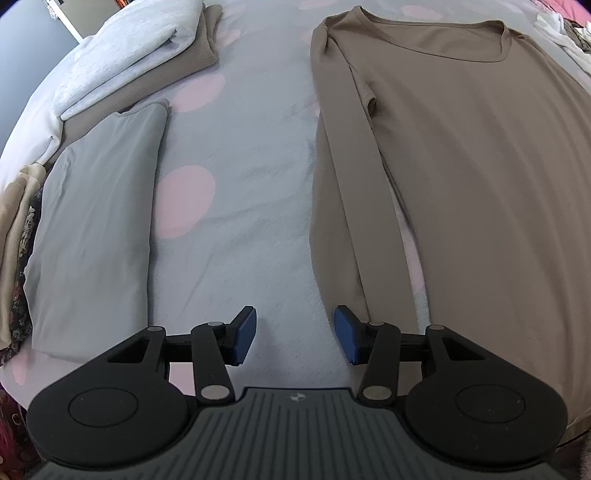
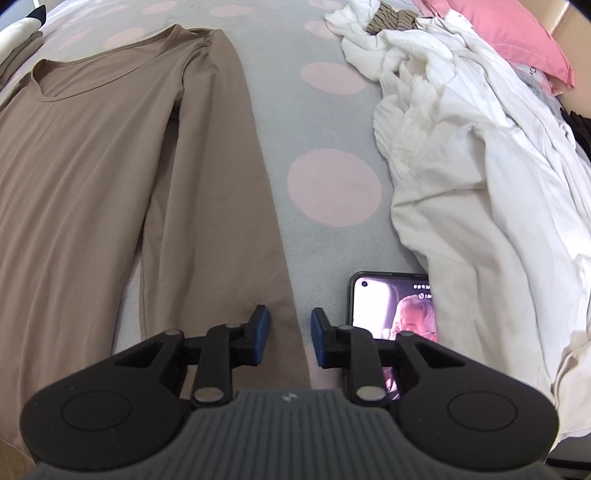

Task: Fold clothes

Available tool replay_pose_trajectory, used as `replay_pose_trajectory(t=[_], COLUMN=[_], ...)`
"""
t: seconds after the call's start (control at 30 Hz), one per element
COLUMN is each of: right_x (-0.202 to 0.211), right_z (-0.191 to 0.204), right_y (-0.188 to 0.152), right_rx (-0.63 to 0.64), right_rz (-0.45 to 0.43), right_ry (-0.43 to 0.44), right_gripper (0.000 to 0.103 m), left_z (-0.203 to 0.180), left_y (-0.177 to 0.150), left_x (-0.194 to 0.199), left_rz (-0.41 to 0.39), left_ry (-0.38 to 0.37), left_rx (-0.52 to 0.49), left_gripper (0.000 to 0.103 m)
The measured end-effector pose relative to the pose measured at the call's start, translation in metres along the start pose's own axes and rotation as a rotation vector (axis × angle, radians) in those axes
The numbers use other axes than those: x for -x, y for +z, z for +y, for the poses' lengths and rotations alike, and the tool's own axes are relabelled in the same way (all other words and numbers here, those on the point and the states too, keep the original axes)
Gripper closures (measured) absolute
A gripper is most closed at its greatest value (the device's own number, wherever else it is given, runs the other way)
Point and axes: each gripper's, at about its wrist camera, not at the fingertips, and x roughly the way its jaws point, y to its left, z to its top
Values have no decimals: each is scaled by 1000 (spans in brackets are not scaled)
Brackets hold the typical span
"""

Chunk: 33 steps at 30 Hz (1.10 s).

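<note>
A pale grey bedsheet printed with large pink dots (image 2: 334, 188) covers the whole work surface, its soft fabric lightly creased and lit evenly by diffuse daylight. At the far right corner of the right wrist view lies a pink pillow (image 2: 517, 33), with a strip of tan wall or headboard (image 2: 570, 22) behind it. A black smartphone with a lit screen (image 2: 391, 306) lies flat on the sheet. In the left wrist view, the top left corner shows a plain grey-blue surface beyond the bed (image 1: 26, 55), crossed by a slanted white bar (image 1: 70, 22).
</note>
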Motion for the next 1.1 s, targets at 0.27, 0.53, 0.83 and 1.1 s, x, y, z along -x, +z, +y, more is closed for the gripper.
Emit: replay_pose_trajectory(t=[0.27, 0.53, 0.83, 1.1], right_x=[28, 54, 37, 48], right_z=[-23, -98, -151, -135], right_y=[11, 60, 83, 81], right_rx=[-105, -305, -436, -410], right_rz=[-77, -168, -179, -259], right_ry=[-29, -108, -201, -226], right_gripper=[102, 102, 102, 93], left_z=[-2, -1, 4, 8], left_y=[2, 6, 5, 2], left_x=[3, -3, -11, -10], left_rz=[3, 17, 23, 15], left_ry=[-1, -12, -77, -140], left_rx=[6, 22, 51, 80], left_gripper=[58, 59, 71, 91])
